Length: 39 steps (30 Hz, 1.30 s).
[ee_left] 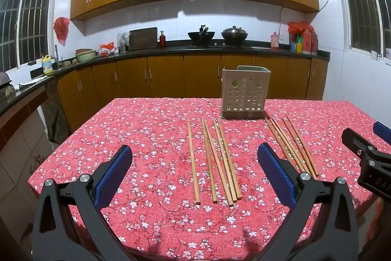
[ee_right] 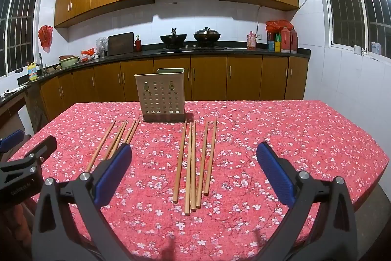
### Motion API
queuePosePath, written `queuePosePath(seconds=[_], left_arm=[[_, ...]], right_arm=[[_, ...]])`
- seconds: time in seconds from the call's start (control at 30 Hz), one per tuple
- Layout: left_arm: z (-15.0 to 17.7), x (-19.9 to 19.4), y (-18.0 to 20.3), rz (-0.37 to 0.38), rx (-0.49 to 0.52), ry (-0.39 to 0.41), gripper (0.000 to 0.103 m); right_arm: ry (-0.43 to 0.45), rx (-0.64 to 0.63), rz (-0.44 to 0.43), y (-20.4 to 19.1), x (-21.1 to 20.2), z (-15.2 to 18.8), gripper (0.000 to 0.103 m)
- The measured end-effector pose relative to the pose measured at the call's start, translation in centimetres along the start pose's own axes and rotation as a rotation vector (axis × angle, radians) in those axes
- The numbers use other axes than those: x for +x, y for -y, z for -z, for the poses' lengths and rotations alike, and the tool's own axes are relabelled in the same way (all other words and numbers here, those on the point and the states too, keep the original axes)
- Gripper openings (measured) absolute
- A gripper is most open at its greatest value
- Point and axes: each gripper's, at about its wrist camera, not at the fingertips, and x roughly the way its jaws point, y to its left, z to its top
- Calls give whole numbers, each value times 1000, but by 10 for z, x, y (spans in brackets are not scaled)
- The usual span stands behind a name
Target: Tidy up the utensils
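Note:
Two groups of wooden chopsticks lie on a table with a red flowered cloth [ee_left: 151, 129]. In the left wrist view the left group [ee_left: 215, 160] lies ahead between the fingers of my left gripper [ee_left: 195, 163], which is open and above the cloth, holding nothing. In the right wrist view the right group [ee_right: 195, 165] lies ahead of my right gripper [ee_right: 194, 163], likewise open and holding nothing. A beige perforated utensil holder [ee_left: 244, 92] [ee_right: 162, 96] stands upright behind the chopsticks. The other group [ee_left: 293, 146] [ee_right: 114, 141] shows at each view's side. The right gripper's body [ee_left: 366, 158] appears at the right edge.
Beyond the table [ee_right: 293, 129] run wooden kitchen cabinets and a dark counter [ee_left: 171, 49] with two woks, bottles and a cutting board. Barred windows are on both side walls. The table's near edges drop off left and right.

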Motion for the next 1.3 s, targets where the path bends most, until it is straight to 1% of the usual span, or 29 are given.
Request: queuePosePath(seconds=[1.3], left_arm=[[0, 0, 0, 0, -1, -4, 101]], right_arm=[[-2, 2, -1, -1, 2, 2, 99]])
